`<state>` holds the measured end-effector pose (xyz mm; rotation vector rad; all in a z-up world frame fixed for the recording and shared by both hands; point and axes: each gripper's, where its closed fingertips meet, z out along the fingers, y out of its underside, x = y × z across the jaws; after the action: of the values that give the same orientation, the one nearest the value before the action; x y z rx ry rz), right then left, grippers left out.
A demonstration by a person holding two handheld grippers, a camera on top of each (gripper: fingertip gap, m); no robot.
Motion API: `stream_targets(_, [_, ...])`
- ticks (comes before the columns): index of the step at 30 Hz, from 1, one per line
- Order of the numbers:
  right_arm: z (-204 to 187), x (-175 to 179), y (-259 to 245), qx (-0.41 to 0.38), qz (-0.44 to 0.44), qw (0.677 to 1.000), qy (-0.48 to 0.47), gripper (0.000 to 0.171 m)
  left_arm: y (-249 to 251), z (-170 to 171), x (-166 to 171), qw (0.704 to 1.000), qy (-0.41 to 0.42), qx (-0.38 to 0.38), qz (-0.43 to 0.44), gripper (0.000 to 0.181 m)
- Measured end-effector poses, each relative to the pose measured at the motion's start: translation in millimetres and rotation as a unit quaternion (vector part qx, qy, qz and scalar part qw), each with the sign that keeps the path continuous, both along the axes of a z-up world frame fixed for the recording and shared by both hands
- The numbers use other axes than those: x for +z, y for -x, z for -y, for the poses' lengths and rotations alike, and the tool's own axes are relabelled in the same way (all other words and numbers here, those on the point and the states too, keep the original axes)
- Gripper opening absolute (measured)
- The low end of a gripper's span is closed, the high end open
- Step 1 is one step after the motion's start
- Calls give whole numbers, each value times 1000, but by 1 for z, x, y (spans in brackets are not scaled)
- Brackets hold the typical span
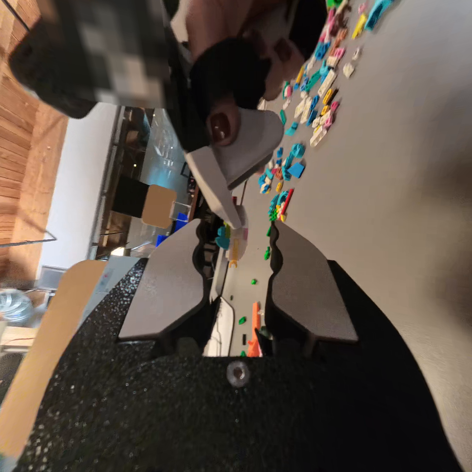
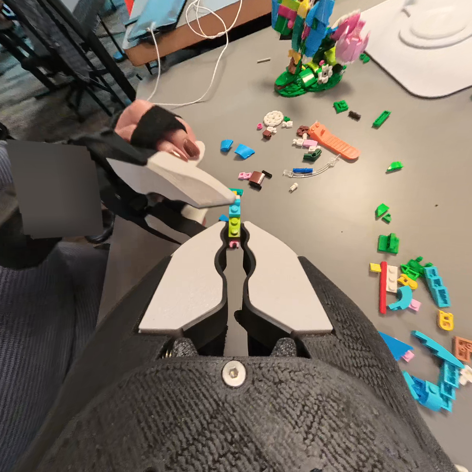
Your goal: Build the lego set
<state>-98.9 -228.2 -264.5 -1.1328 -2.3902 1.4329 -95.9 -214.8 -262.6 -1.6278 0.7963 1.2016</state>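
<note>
My right gripper (image 2: 234,229) is shut on a small stack of bricks (image 2: 234,224), lime, cyan and pink, held above the grey table (image 2: 319,204). One finger (image 2: 184,178) of the left gripper reaches in from the left, its tip at the stack's top end. In the left wrist view my left gripper (image 1: 235,226) is open, and the same stack (image 1: 236,242) sits in the gap between its fingers, touching neither pad that I can see. The right gripper's fingers (image 1: 217,189) come in from above, pinching the stack.
A built flower model (image 2: 309,51) stands at the back, beside a white tray (image 2: 421,63). An orange brick separator (image 2: 334,143) and loose bricks (image 2: 413,286) are scattered on the right. A white cable (image 2: 212,66) runs off the table's far edge. More loose bricks (image 1: 314,107) line the table.
</note>
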Motion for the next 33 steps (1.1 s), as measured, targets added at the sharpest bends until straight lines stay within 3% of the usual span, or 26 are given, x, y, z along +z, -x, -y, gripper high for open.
stream_targets(7, [6,6,-5,2,-13,1000,-12,7,4,1,9,997,-25,26,-67,24])
stream_targets(15, [9,9,-7,13,-27,999,-19,7,2,5,12,998,-21,22,-54,23])
stream_targets(19, [10,12,-9,29,-21,999,9,7,-2,5,13,999,-37,-14,23,23])
stream_targets(22, [8,14,-11,45,-17,999,20,7,-5,5,11,996,-30,-37,77,48])
stream_targets(23, [9,16,-14,53,-11,998,34,7,-4,6,9,995,-27,-43,88,48])
stream_targets(29, [14,19,-25,96,37,990,100,7,-16,13,16,982,-38,-121,143,40])
stream_targets(33, [18,21,-29,119,59,981,141,7,-22,17,20,976,-42,-149,156,24])
